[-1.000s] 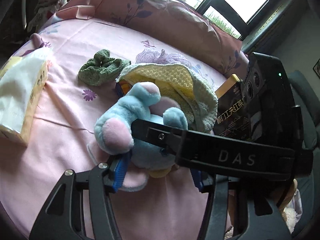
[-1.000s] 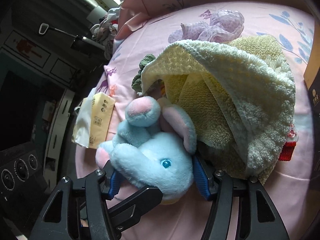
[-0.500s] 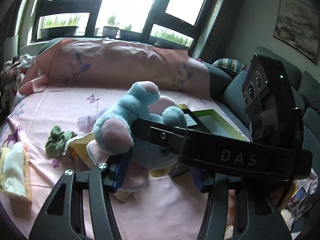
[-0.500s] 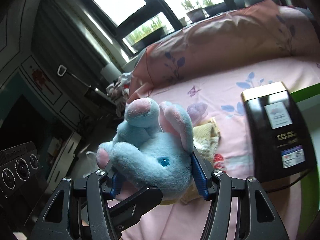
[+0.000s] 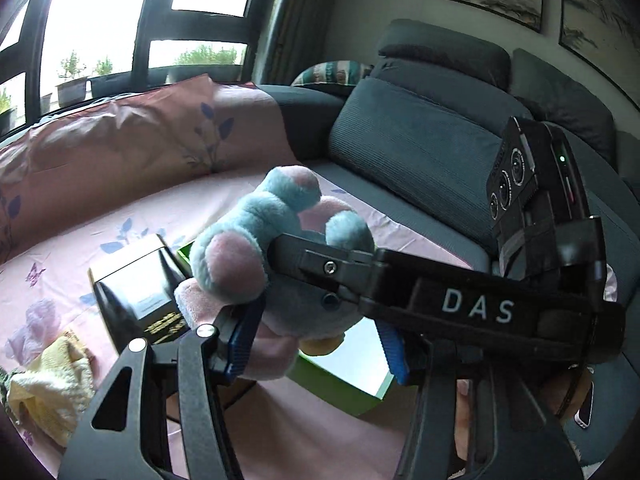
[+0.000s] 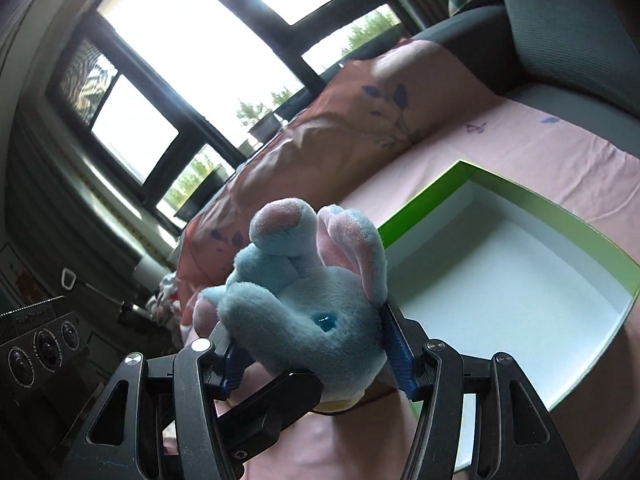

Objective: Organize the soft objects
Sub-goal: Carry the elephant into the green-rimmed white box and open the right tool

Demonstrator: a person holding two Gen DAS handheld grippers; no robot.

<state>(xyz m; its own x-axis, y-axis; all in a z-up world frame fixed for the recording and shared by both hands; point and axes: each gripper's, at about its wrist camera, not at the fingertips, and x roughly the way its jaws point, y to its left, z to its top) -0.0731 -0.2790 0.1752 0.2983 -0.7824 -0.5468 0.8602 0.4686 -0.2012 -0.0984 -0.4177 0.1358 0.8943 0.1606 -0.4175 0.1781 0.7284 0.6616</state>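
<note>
The right gripper [image 6: 316, 354] is closed partway on the blue-and-pink plush toy [image 6: 308, 300], its blue-padded fingers [image 6: 396, 354] pressing into either side of the plush's body, so the gap between them is only as wide as the squeezed toy. The left gripper [image 5: 316, 340] also has the same plush toy [image 5: 276, 248] between its blue pads [image 5: 244, 334], with the left pad touching the pink underside; the right pad is partly hidden behind the other tool's black arm, so I cannot tell whether that side truly presses the plush or merely sits beside it. The toy is lifted clear of the bed, with a rounded pink-tipped limb and a floppy ear pointing upward, and a blue eye facing the right wrist camera.

Below and beyond the plush lies an open green box [image 6: 472, 184] with a white interior, resting on the pink floral sheet [image 6: 560, 148] towards the sofa-side edge of the bed. In the left wrist view, a dark rectangular box with gold print [image 5: 136, 292] sits just beside the green box [image 5: 340, 390], nearer the middle of the sheet [image 5: 80, 220]. A pale yellow towel [image 5: 48, 384] lies crumpled at the near left edge of the bed. A long pink pillow [image 5: 120, 140] runs along the far edge under the window [image 5: 100, 20], and a grey sofa cushion [image 5: 420, 148] borders the right side.
</note>
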